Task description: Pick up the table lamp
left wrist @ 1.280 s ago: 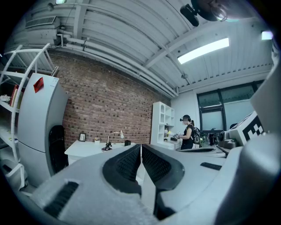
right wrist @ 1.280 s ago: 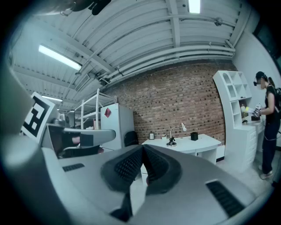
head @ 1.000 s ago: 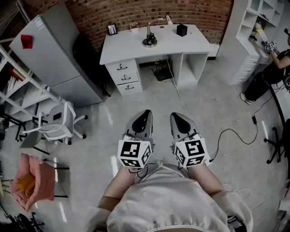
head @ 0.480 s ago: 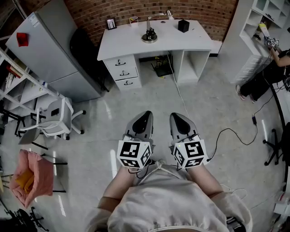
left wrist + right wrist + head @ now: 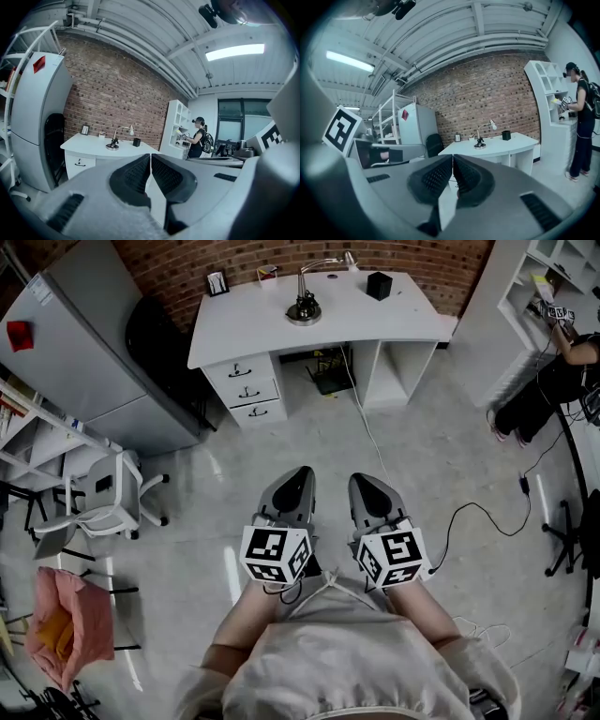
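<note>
The silver bent-neck table lamp point(image 5: 304, 311) stands upright on the white surface point(image 5: 394, 320), far ahead of both grippers. The left gripper point(image 5: 298, 474) and right gripper point(image 5: 364, 482) are shut tight and empty. The left one seems a bit nearer.

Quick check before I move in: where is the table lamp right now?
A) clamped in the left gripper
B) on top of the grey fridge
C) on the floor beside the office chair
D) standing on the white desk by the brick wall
D: the lamp stands on the white desk, well ahead of the left gripper and right gripper, both shut and empty.
</note>
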A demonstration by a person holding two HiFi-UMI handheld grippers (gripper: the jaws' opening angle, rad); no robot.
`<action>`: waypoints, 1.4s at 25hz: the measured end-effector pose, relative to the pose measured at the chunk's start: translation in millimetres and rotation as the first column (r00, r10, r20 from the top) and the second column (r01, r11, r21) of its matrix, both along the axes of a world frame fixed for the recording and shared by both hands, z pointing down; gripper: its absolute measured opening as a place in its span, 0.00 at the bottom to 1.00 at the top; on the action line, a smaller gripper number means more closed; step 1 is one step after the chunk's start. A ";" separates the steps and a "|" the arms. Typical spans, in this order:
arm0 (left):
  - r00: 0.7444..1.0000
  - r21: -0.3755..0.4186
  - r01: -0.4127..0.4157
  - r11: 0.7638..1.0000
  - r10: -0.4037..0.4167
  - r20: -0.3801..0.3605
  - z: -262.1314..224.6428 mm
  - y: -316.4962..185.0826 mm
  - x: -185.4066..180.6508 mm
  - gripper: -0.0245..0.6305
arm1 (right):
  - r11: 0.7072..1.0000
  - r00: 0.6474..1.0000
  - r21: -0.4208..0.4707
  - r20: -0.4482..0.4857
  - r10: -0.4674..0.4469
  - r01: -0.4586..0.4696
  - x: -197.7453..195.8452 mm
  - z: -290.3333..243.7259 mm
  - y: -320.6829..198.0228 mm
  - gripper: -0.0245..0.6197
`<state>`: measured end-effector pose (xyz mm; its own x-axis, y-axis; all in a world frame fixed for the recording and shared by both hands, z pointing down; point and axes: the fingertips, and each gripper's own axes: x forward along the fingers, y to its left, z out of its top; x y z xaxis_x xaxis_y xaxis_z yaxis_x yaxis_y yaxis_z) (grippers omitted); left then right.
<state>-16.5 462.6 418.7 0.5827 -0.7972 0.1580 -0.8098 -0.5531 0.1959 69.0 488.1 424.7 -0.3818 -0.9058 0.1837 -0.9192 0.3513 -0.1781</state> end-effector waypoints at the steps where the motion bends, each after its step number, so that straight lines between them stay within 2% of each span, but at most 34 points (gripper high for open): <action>1: 1.000 -0.002 -0.013 1.000 0.013 -0.006 0.2 -12.7 -0.1 0.07 | 1.000 1.000 -0.002 -0.003 0.009 -0.009 -1.3 -0.3 -11.0 0.08; 9: 0.995 -0.002 -0.097 0.995 0.097 -0.031 -11.5 -135.0 -17.9 0.07 | 0.996 0.996 -0.004 -0.024 0.090 -0.090 -19.5 -13.7 -124.4 0.08; 16: 0.990 0.003 -0.135 0.991 0.135 -0.044 -25.2 -249.6 -61.4 0.07 | 0.992 0.992 -0.004 -0.038 0.123 -0.123 -64.6 -23.1 -233.3 0.08; 21: 0.986 -0.007 -0.155 0.988 0.154 -0.060 -25.8 -308.1 -86.5 0.07 | 0.990 0.989 -0.027 -0.048 0.137 -0.138 -91.0 -18.0 -289.3 0.08; 25: 0.989 0.006 -0.141 0.990 0.141 -0.037 -24.0 -340.8 -107.5 0.07 | 0.990 0.989 -0.046 -0.057 0.133 -0.136 -104.7 -11.8 -321.4 0.08; 29: 0.994 -0.018 -0.106 0.994 0.106 -0.038 -13.4 -362.3 -123.4 0.07 | 0.989 0.990 -0.065 -0.064 0.129 -0.134 -107.5 -5.1 -347.2 0.08; 35: 0.998 -0.035 -0.049 0.998 0.048 -0.034 -1.2 -400.5 -129.3 0.07 | 0.994 0.995 -0.063 -0.055 0.087 -0.091 -106.7 4.2 -393.3 0.08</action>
<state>-145.9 62.1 417.5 0.6261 -0.7620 0.1655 -0.7747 -0.5838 0.2427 -37.7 94.7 428.9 -0.2885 -0.9212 0.2611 -0.9549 0.2569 -0.1487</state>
